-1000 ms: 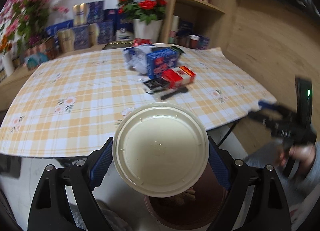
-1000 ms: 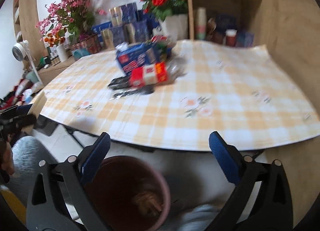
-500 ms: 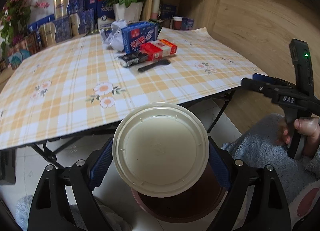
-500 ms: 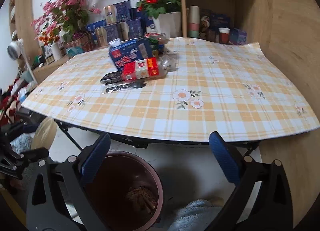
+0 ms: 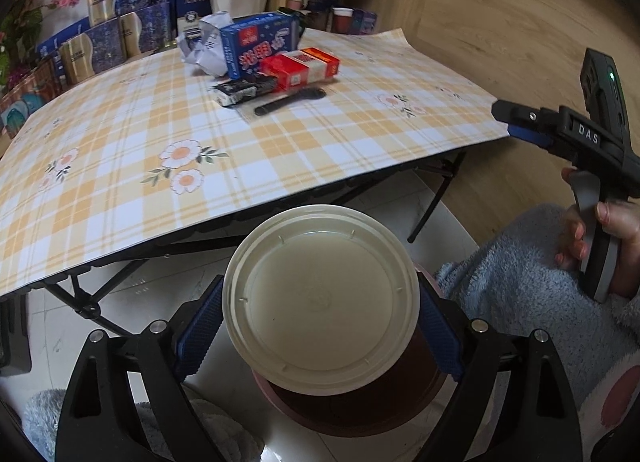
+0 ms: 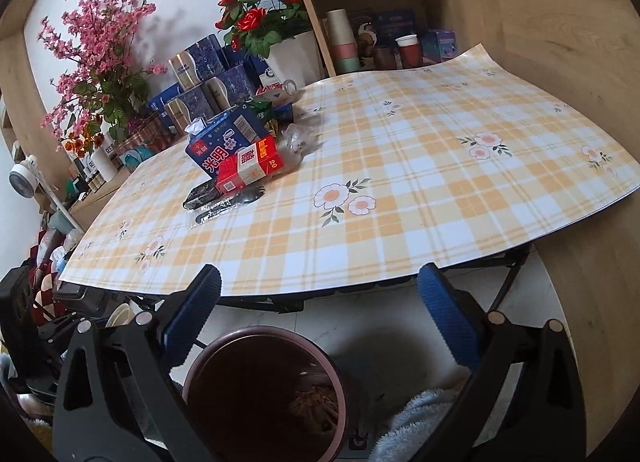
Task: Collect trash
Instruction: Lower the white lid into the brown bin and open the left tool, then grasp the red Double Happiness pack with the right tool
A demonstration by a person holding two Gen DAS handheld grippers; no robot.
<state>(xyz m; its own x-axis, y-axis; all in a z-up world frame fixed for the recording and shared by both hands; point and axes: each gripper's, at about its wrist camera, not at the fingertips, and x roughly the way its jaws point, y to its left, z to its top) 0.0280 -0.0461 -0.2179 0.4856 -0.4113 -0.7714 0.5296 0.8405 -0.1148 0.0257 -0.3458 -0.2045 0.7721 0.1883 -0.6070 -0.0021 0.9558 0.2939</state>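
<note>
Left hand-held gripper: clamped on a round cream container, blue pads pressed against its two sides, flat face turned to the camera. Held directly above a dark brown bin standing on the pale floor just off the table's near edge; only the bin's lower rim visible below the container in the left wrist view.

Right hand-held gripper: released, jaws spread wide, nothing between the blue pads. Positioned above the same bin, whose mouth shows fully here, with some brownish scraps at the bottom (kind not discernible). Seen from the left wrist view, right hand-held gripper at the far right edge, a hand wrapped round its grip, fluffy grey-blue sleeve below.

Table: covered in yellow-and-white plaid cloth with daisy prints. Remaining trash clustered toward the far side:
- blue carton with white lettering, tilted
- red-and-white box leaning against the carton's front
- black wrapper just beside the red box
- black spoon-like utensil lying flat in front of the wrapper
- crumpled white paper behind the carton (clear in left wrist view only)
- crumpled clear plastic to the right of the red box

Behind the table: red roses in a white pot, pink blossom branches, blue-and-gold boxes.
</note>
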